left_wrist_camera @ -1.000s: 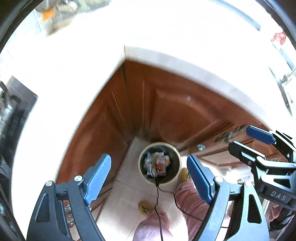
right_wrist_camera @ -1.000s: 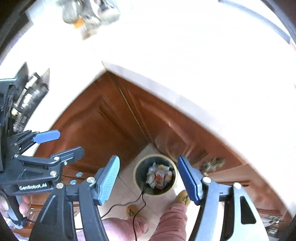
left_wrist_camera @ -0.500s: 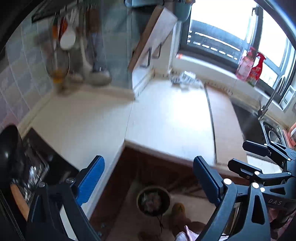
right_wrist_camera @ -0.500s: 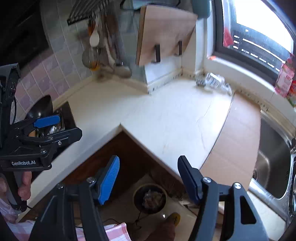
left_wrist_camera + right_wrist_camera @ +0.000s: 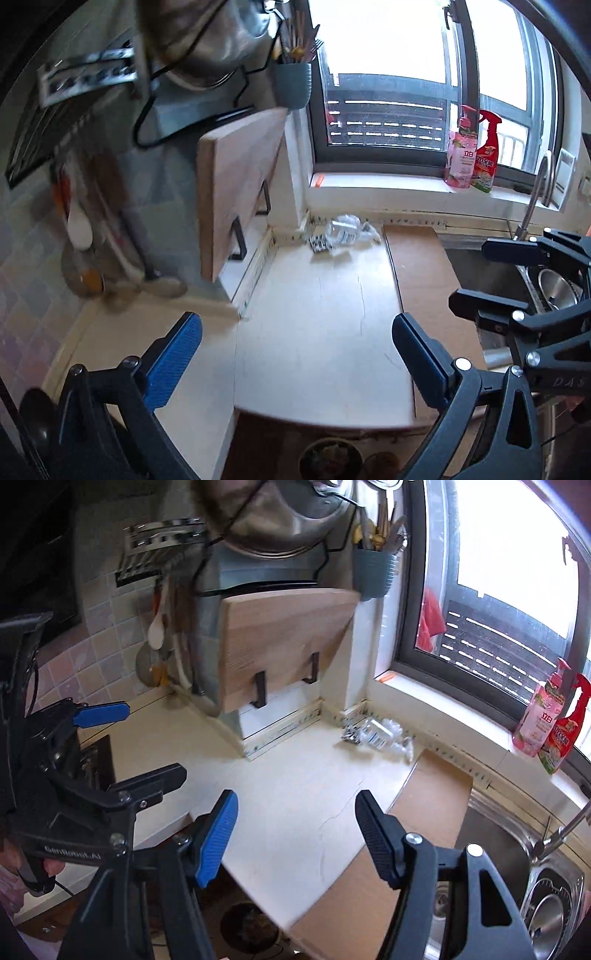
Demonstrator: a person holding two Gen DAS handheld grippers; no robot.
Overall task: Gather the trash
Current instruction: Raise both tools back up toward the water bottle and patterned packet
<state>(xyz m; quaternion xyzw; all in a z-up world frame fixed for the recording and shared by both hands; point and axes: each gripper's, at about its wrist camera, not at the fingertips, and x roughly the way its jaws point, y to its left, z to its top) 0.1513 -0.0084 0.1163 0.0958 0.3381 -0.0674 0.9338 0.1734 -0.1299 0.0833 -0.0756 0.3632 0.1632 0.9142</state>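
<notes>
Both claws hang empty above the desk [image 5: 317,354]: left claw [image 5: 295,354] opening wide, right claw [image 5: 295,834] parted. Crushed plastic bottle [image 5: 376,734] lies against the back wall; its slick, crumpled body could squirt from a pinch.

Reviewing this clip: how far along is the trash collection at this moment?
Done: the bin on the floor below the counter already holds wrappers. In hand: nothing; the left gripper is opening with nothing between its jaws, and the right gripper is open and empty. Left: a crushed clear plastic bottle with small scraps lies in the counter's back corner by the window, untouched.
</notes>
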